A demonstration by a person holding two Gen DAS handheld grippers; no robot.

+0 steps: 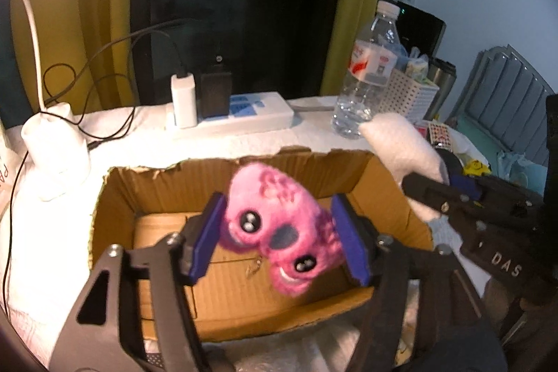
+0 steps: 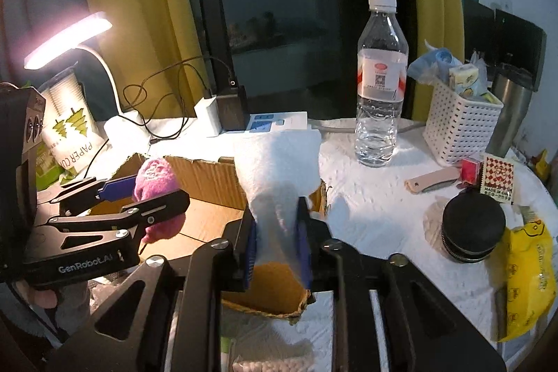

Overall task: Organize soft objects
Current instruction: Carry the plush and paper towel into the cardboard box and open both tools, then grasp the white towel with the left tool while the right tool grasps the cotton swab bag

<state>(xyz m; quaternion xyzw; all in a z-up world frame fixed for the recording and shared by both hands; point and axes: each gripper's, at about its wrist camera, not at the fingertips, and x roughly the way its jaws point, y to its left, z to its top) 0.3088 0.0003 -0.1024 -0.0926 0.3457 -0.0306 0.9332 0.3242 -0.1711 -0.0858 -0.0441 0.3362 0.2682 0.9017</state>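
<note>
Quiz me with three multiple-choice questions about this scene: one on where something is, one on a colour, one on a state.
1. The pink plush toy is:
A. above the open cardboard box
B. in the white basket
C. beside the lamp

2. The water bottle has a cap that is:
A. blue
B. white
C. red

3. The right gripper is:
A. empty
B. clamped on the bottle
C. holding a white soft object

Answers: 1 A, the toy sits between the left gripper pads over the box. 2 B, the cap shows white. 3 C, white fabric sits between its pads.
</note>
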